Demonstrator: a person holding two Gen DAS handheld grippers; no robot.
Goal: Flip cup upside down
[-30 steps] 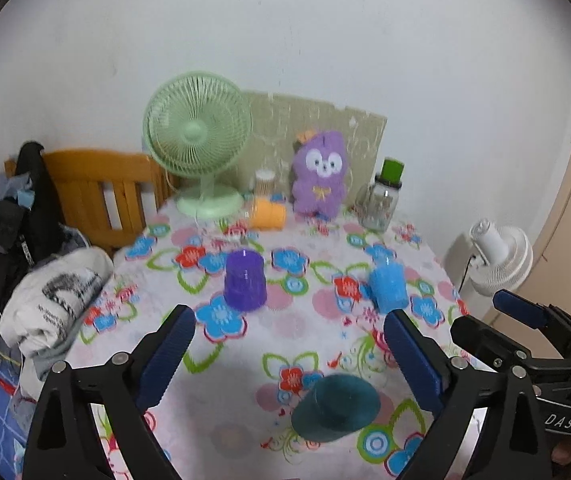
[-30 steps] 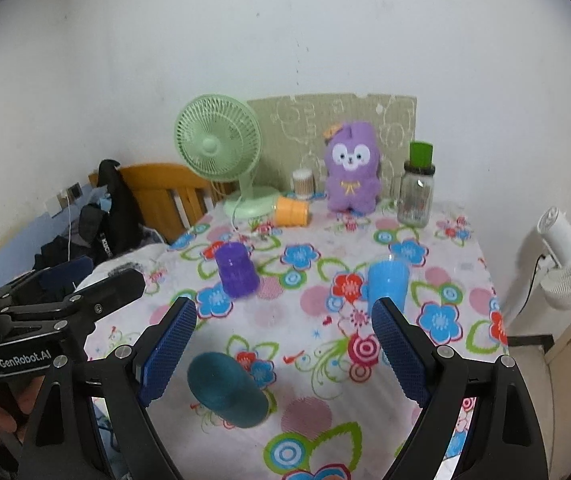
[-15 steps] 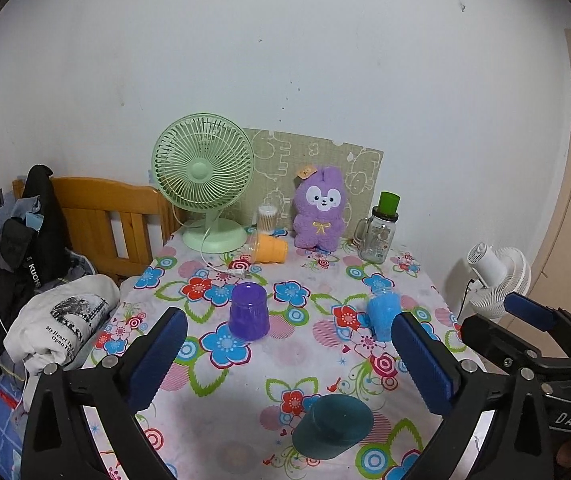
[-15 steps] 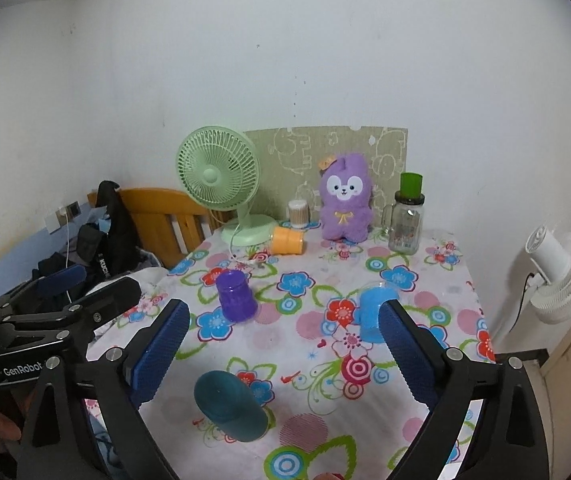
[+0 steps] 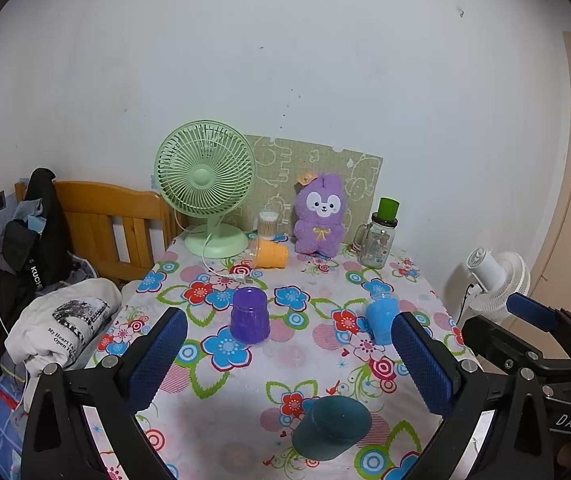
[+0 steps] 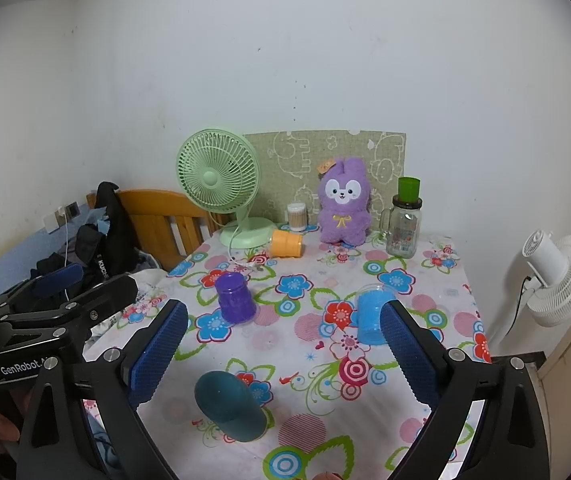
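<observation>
Several plastic cups stand or lie on the flowered tablecloth (image 5: 221, 392). A teal cup (image 5: 331, 432) (image 6: 231, 406) lies on its side near the front edge. A purple cup (image 5: 249, 315) (image 6: 236, 298) stands upside down. A blue cup (image 5: 382, 318) (image 6: 372, 318) stands upright with its mouth up. An orange cup (image 5: 271, 254) (image 6: 286, 243) lies on its side near the back. My left gripper (image 5: 289, 364) is open and empty above the table's front. My right gripper (image 6: 283, 354) is open and empty too, to the right of the left one.
At the back stand a green fan (image 5: 205, 184), a purple plush toy (image 5: 319, 218), a glass jar with a green lid (image 5: 379, 236) and a small pot of cotton swabs (image 5: 267, 225). A wooden bed head (image 5: 113, 220) with clothes is on the left. A white floor fan (image 6: 557, 276) is on the right.
Both grippers have pulled back and risen from the table, so the cups look smaller and farther. The cups have not moved. Both grippers stay open.
</observation>
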